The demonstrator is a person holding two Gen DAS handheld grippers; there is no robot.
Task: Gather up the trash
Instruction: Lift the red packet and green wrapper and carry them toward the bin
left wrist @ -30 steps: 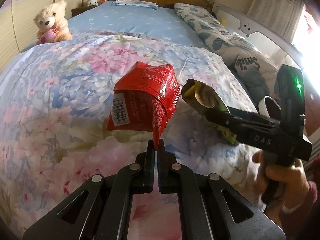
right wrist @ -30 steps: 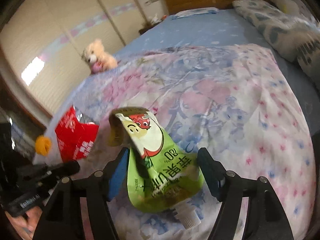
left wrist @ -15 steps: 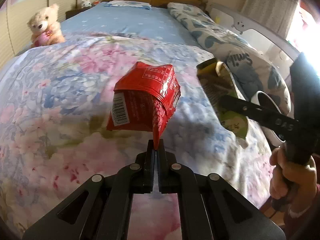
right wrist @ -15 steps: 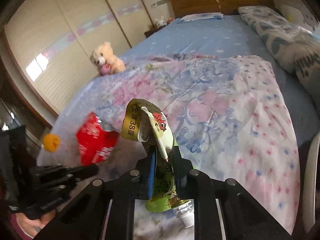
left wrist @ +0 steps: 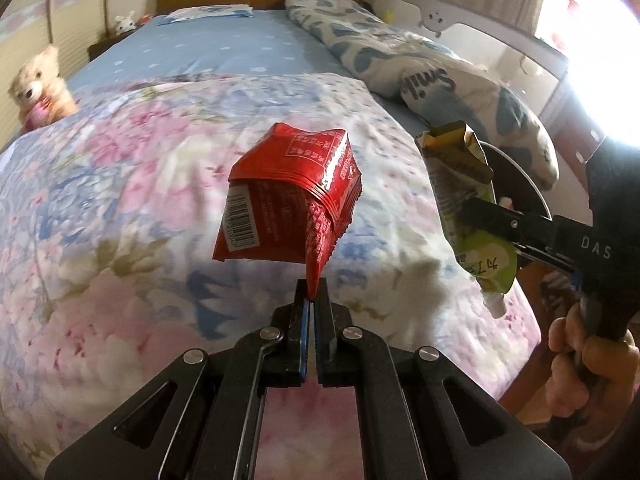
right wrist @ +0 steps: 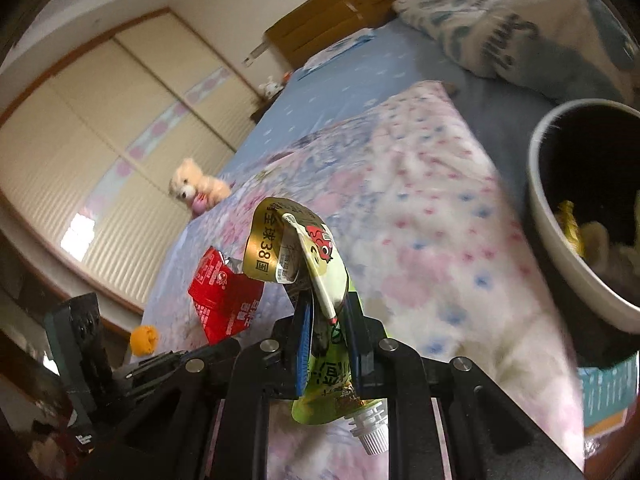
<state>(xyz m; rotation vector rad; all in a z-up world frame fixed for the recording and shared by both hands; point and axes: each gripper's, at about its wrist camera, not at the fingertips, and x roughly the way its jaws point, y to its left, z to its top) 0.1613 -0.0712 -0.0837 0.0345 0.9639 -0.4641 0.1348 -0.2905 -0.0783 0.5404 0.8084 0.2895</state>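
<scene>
1. Holding the crumpled red foil snack wrapper (left wrist: pixel 288 200) by its lower corner, we kept our left gripper (left wrist: pixel 311 300) with its fingers pressed together on it, above the floral quilt (left wrist: pixel 120 220).
2. We had just closed our right gripper (right wrist: pixel 330 320) on the green spouted drink pouch (right wrist: pixel 320 280), which a second earlier lay on the quilt between spread fingers; it now hung pinched and lifted clear.
3. Both pieces of trash were therefore off the bed and in hand.
4. The white-rimmed round bin (right wrist: pixel 560 248), already holding scraps, had come into the right view just beside the bed, so we judged dropping both in came next.
</scene>
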